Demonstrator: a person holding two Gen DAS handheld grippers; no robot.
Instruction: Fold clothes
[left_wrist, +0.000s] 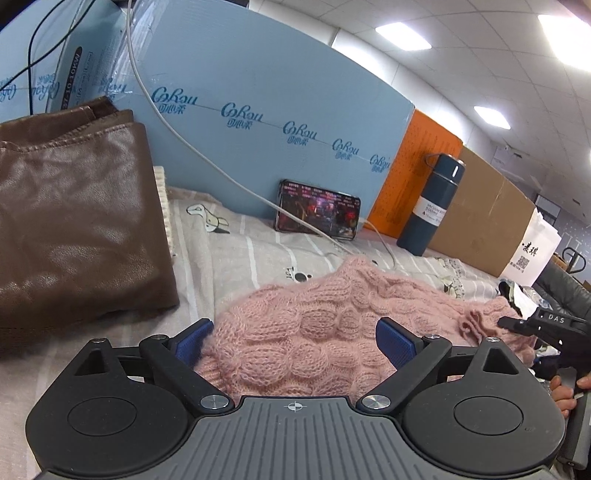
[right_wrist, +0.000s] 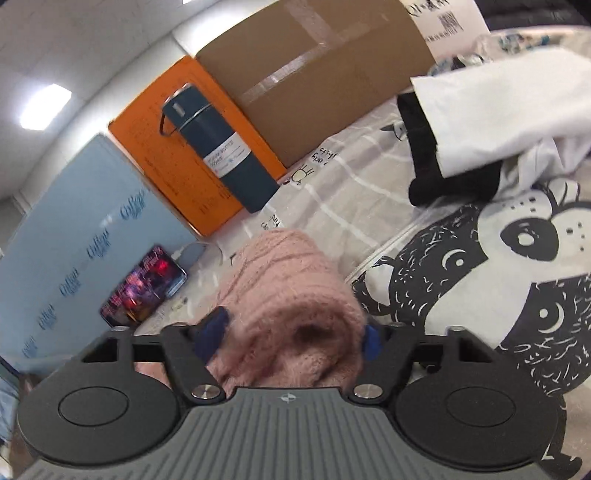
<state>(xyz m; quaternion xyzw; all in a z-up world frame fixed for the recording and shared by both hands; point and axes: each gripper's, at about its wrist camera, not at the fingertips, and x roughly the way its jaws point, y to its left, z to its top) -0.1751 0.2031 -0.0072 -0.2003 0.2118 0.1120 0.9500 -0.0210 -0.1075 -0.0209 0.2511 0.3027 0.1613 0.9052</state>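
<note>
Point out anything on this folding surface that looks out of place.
A lit phone leans against the blue board, its white cable trailing toward the pink sweater. A vacuum bottle also stands nearby.
</note>
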